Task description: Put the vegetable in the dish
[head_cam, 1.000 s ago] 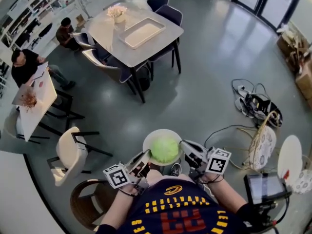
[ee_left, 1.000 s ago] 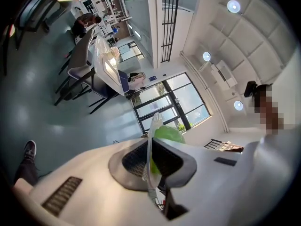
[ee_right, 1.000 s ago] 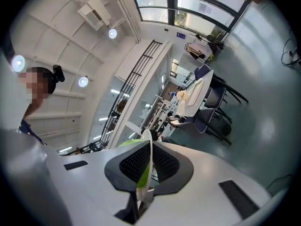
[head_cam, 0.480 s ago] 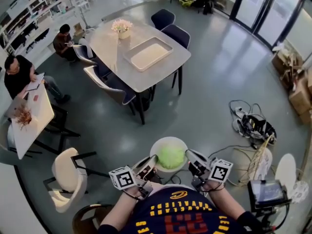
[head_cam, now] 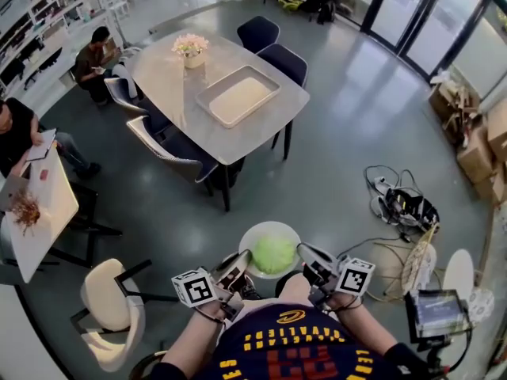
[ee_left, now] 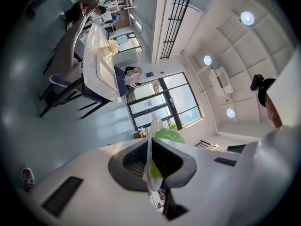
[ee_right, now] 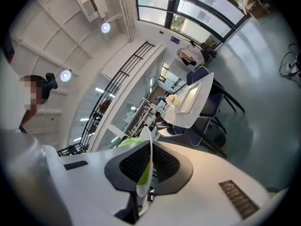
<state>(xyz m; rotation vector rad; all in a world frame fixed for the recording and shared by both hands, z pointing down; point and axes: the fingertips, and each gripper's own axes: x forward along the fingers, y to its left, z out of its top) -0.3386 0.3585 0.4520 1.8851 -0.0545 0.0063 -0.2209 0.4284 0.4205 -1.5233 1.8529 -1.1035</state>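
Opposite rims of the dish [head_cam: 257,229] are pinched by the left gripper [head_cam: 241,262] and right gripper [head_cam: 303,253]; the cabbage [head_cam: 274,253] (seemingly loose) could be rolled off by uneven tilting.

It was probably an open-plan office or studio hall rather than a home. In the head view a wide grey polished floor [head_cam: 341,125] filled the frame, with glass doors [head_cam: 412,10] at upper right and stocked shelves [head_cam: 32,30] at upper left. Two people [head_cam: 91,54] sat working at the left edge. A grey table [head_cam: 170,93] with navy chairs [head_cam: 258,32] stood upper centre. Cardboard boxes [head_cam: 475,145] and loose cables [head_cam: 396,200] lay at right. The right gripper view showed a railed upper gallery [ee_right: 122,79].
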